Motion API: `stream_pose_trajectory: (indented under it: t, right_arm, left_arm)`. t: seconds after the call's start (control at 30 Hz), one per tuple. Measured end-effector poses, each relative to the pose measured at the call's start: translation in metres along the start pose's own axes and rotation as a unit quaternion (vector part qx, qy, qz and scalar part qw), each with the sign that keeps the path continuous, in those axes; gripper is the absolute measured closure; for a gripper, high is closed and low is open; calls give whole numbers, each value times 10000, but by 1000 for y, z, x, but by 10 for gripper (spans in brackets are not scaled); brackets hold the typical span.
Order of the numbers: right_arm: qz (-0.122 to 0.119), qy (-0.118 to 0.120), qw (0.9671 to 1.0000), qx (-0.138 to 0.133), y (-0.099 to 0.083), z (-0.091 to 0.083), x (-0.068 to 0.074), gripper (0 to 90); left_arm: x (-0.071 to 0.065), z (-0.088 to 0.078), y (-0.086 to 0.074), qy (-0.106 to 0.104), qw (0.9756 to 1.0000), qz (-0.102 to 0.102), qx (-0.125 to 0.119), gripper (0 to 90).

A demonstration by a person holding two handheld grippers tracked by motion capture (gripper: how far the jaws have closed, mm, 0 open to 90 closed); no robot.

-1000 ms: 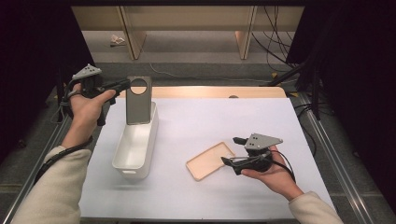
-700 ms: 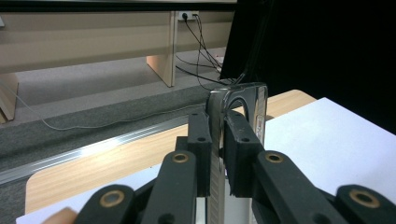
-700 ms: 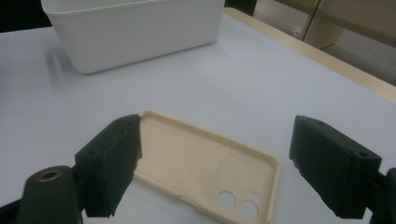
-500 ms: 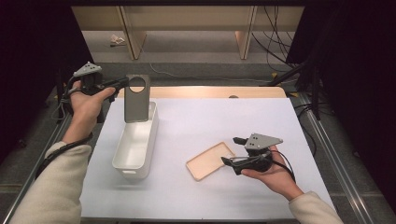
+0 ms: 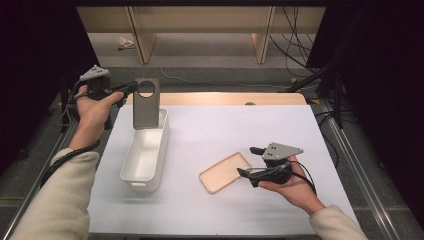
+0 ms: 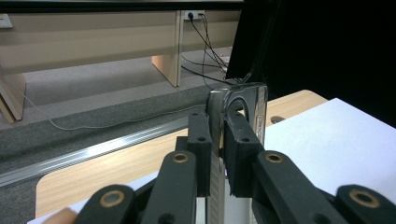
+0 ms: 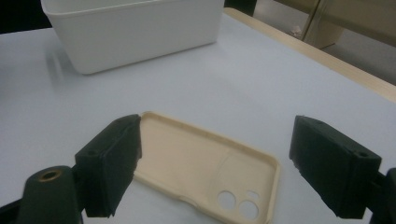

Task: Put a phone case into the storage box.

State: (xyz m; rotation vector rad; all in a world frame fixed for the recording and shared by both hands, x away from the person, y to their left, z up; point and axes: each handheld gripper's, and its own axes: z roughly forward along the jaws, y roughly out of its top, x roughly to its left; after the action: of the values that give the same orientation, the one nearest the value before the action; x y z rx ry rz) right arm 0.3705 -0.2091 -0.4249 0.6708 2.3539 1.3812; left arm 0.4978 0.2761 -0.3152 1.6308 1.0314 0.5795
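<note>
Slightly higher than a second ago, my left hand-held gripper (image 5: 131,89) clamps the grey phone case (image 5: 146,103) upright over the white bin (image 5: 145,152), upper left. Left gripper view: jaws pinch its edge (image 6: 215,140). Right gripper view: right hand-held gripper (image 7: 215,163) stands wide around the beige phone case (image 7: 205,165) on the surface (image 7: 187,93).

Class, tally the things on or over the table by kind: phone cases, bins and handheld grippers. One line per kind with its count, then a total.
Phone cases: 2 (grey case clamped upright in the left gripper, cream case flat on the table)
Bins: 1 (white bin)
Grippers: 2 (left, and right gripper)
Total: 5
</note>
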Motion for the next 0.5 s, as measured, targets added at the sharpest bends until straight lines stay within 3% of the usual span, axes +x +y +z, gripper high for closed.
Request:
stream_pose_trajectory:
  t: [0.5]
  right_arm:
    - [5, 6, 10000, -7, 0, 0, 0, 180]
  left_arm:
    - [0, 9, -2, -26, 10000, 15, 44, 815]
